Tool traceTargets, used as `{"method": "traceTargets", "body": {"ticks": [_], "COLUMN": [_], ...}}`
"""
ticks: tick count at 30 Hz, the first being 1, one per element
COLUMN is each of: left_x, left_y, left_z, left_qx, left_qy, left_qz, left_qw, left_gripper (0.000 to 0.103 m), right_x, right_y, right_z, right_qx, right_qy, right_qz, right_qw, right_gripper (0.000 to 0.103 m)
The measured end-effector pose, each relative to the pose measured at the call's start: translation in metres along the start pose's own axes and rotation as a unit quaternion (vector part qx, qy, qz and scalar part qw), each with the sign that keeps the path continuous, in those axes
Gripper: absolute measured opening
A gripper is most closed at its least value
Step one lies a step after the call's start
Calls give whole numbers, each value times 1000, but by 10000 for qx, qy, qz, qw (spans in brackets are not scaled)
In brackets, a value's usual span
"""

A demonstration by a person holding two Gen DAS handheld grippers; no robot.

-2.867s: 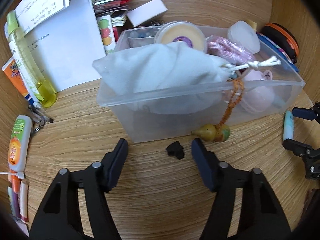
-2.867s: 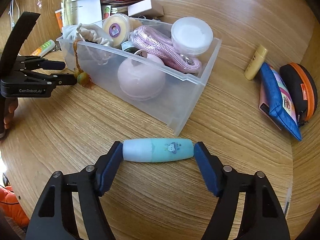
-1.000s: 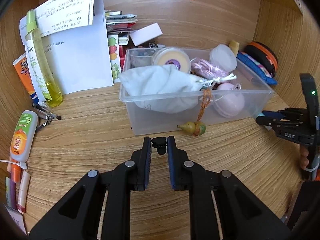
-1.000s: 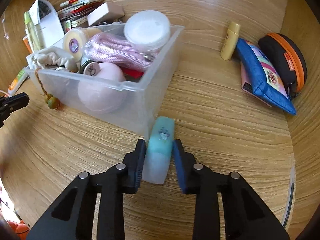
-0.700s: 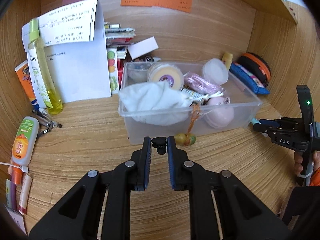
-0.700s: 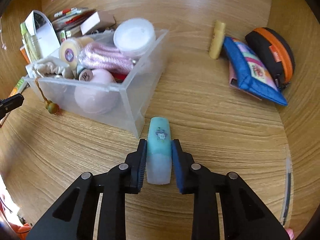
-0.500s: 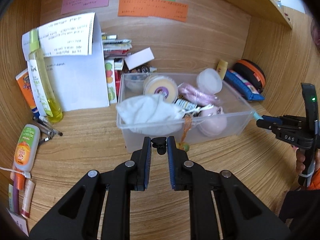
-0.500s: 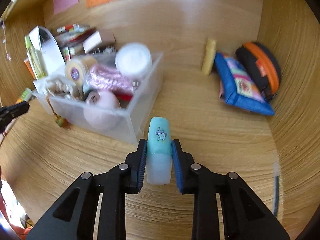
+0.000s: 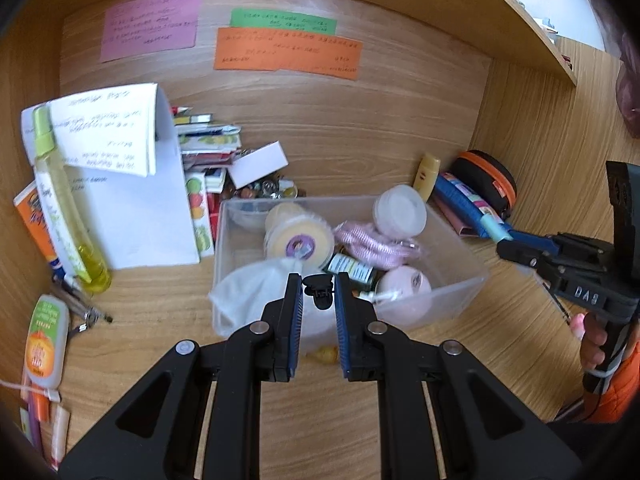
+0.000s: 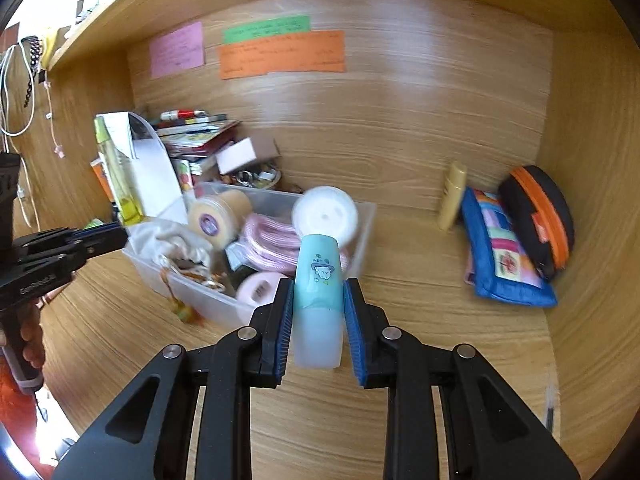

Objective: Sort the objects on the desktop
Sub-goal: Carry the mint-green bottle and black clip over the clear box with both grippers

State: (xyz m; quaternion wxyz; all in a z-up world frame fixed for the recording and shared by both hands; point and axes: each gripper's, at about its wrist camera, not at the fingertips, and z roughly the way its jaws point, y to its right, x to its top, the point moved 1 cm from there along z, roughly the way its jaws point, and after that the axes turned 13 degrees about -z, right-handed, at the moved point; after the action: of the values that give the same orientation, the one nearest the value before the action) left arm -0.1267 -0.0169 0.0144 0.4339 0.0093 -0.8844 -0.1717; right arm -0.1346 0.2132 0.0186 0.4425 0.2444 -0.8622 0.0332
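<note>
My left gripper (image 9: 317,294) pinches a black clip (image 9: 318,289) above the bin (image 9: 460,276); my right gripper (image 10: 317,304) clamps a teal bottle (image 10: 319,280) right of it.

The clear bin (image 10: 360,248) is packed full; right of it, bare surface (image 10: 408,264) reaches the blue pouch (image 10: 504,256).

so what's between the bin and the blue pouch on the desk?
Bare wood in the right wrist view: nothing lies between the bin and the blue pouch. The yellow tube stands further back.
</note>
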Motion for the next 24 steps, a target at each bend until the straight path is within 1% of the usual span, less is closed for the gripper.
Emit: {"method": "traceTargets", "body": {"ticks": [5,11,17,24], "left_x": [10,19,18,11], "left_y": [9,16,27,36], "left_z": [15,43,67,87], "left_qx": [-85,-191,-280,-276], "left_qy": [-37,-261,-507,-771], "left_qz": [69,108,195,270], "left_qw": [9999,9994,9981,9963], "left_gripper": [15,15,15,15], "right_x": [6,11,11,12], "right_y": [-7,-6,-7,-8], "right_z": [17,38,54,65], "right_qx": [169,242,245,173], "right_qy": [-32,-138,-297,-400], "right_qz": [11,125,108,26], "right_qw": [9999,9995,9992,9990], "right_gripper": [23,23,23,23]}}
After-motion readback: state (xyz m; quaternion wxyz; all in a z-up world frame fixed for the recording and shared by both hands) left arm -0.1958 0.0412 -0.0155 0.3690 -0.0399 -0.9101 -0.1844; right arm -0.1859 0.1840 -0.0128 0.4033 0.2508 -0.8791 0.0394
